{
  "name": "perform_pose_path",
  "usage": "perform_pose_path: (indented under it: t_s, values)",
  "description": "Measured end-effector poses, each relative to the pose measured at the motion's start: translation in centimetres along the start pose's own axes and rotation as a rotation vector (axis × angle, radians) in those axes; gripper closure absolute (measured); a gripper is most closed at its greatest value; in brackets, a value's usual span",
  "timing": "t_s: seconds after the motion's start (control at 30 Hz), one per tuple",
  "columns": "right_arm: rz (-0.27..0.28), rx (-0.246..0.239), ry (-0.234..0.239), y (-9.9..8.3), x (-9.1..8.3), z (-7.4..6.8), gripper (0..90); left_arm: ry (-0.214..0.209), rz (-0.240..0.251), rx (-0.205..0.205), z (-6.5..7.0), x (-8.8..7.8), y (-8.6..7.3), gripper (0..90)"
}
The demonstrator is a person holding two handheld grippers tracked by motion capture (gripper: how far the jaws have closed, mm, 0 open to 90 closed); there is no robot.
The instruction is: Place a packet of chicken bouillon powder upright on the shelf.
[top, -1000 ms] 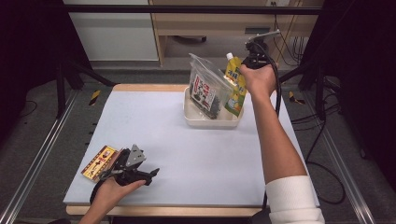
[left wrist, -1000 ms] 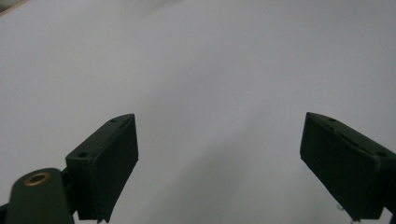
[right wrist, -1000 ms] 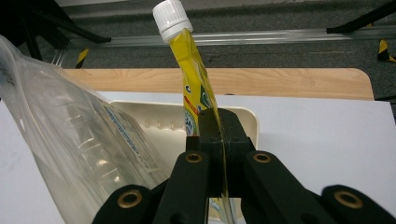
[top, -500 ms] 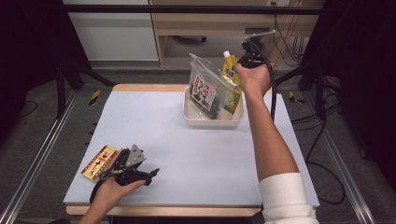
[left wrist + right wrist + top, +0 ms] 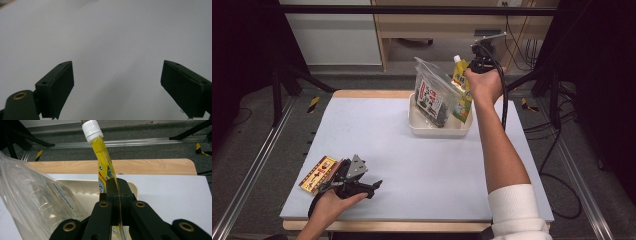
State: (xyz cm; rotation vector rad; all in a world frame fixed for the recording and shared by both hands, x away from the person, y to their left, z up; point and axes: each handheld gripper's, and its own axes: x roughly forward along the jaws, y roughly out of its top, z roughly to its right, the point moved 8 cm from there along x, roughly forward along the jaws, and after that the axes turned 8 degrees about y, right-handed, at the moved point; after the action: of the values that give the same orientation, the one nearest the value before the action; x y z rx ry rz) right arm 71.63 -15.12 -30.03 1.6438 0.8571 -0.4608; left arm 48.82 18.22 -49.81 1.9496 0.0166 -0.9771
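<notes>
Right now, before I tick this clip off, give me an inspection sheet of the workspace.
Surface: pale grey mat on a wooden table, bare across the middle.
Job's things: yellow pouch with a white cap, pinched upright over the far right of the white tray; clear bag with a printed label stands in the tray beside it.
Clutter: flat yellow and red packet at the near left edge.
Grippers: right gripper shut on the pouch; left gripper open, held low over the mat, nothing between its jaws.
Cables: black cable hangs from the right gripper.
Surroundings: metal rails, dark stands, floor cables, a wooden cabinet behind.
</notes>
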Motion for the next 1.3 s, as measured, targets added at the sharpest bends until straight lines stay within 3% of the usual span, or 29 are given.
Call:
perform_pose_path:
  t_s: [0.3,0.5,0.63,0.97,1.3]
  values:
    - [-0.018,-0.006,0.001,-0.1,1.1,-0.5,89.8,-0.001,-0.005,0.006,0.1,0.0,0.0,11.3]
    - [-0.009,0.009,0.023,-0.3,1.8,-0.9,89.9,-0.004,-0.004,0.007,0.1,0.0,0.0,11.3]
    - [0.002,0.046,0.041,-0.6,2.4,-0.6,90.0,-0.005,-0.008,0.012,0.1,0.0,-0.1,11.3]
    - [0.090,0.057,0.048,-1.2,3.2,0.3,90.0,-0.006,-0.012,0.013,0.2,0.2,-0.1,11.3]
    - [0.140,0.038,0.073,-1.1,3.5,-0.1,90.0,-0.004,-0.012,0.012,0.1,0.2,-0.2,11.2]
